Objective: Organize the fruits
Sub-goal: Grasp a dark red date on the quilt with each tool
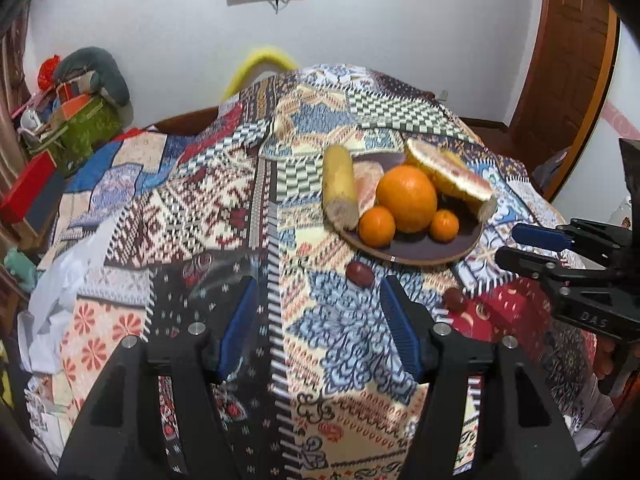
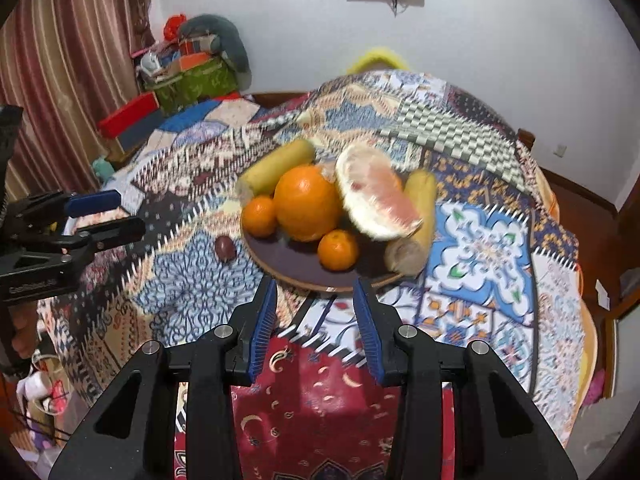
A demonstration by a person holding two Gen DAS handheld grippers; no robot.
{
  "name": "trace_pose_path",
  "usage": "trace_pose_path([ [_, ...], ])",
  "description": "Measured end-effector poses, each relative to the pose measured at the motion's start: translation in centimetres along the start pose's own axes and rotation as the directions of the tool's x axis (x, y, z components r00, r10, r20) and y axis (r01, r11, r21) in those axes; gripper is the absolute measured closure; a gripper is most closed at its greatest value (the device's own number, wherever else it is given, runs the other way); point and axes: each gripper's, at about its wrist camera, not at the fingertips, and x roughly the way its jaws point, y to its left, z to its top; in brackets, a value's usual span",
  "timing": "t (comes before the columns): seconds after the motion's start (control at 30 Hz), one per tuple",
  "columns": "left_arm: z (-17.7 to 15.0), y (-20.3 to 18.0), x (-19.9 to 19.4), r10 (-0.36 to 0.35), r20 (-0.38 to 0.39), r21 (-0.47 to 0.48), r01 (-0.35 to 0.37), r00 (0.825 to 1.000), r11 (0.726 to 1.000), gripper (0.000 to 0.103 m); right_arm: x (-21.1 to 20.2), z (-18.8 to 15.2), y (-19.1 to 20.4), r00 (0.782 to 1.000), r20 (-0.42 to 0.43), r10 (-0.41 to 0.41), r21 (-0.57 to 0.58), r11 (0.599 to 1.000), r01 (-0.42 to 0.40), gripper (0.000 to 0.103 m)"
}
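Observation:
A dark round plate (image 1: pixel 416 250) (image 2: pixel 298 258) on the patchwork cloth holds a big orange (image 1: pixel 406 199) (image 2: pixel 308 203), two small tangerines (image 1: pixel 377 226) (image 2: pixel 338 250), two peeled pomelo pieces (image 1: pixel 460 178) (image 2: pixel 376 196) and two yellow banana pieces (image 1: pixel 340 186) (image 2: pixel 280 167). Two dark red dates lie on the cloth in front of the plate, one date (image 1: pixel 360 274) (image 2: pixel 224 248) to the left and another date (image 1: pixel 455 300) to the right. My left gripper (image 1: pixel 316 292) is open and empty, just short of the dates. My right gripper (image 2: pixel 316 296) (image 1: pixel 508 246) is open and empty at the plate's near rim.
The table is covered by a patchwork cloth (image 1: pixel 224 208). White crumpled plastic (image 1: pixel 60 304) lies at its left edge. Boxes and bags (image 1: pixel 68 120) pile against the far left wall. A wooden door (image 1: pixel 568 72) stands at the right.

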Motion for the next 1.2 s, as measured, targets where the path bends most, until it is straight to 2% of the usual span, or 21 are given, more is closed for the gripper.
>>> trace_pose_path([
  [0.23,-1.9,0.3,1.4,-0.020,-0.039,-0.018,0.019,0.999,1.000,0.040,2.5,-1.2,1.2,0.996,-0.081,0.036,-0.013,0.999,-0.037,0.067],
  [0.47,-2.3,0.0,2.6,-0.043,-0.060,-0.025,0.042,0.997,0.999,0.041,3.7,-1.7,2.3,0.991,-0.112,0.069,-0.035,0.997,-0.073,0.067],
  [0.63,-2.1,-0.5,3.4,-0.052,-0.069,-0.019,0.051,0.996,0.999,0.046,4.0,-1.7,2.7,0.992,-0.108,0.071,-0.049,0.996,-0.077,0.067],
  [0.87,-1.3,-1.0,4.6,-0.073,-0.086,-0.021,0.071,0.994,0.997,0.055,4.3,-1.4,3.0,0.988,-0.117,0.099,-0.054,0.993,-0.106,0.081],
  [0.93,-1.1,-1.2,4.8,-0.078,-0.089,-0.016,0.077,0.993,0.997,0.056,4.3,-1.4,3.0,0.987,-0.116,0.110,-0.047,0.992,-0.116,0.085],
  [1.2,0.1,-2.2,6.3,-0.084,-0.104,0.011,0.085,0.991,0.996,0.056,3.4,-1.2,2.3,0.988,-0.089,0.130,-0.014,0.991,-0.131,0.085],
])
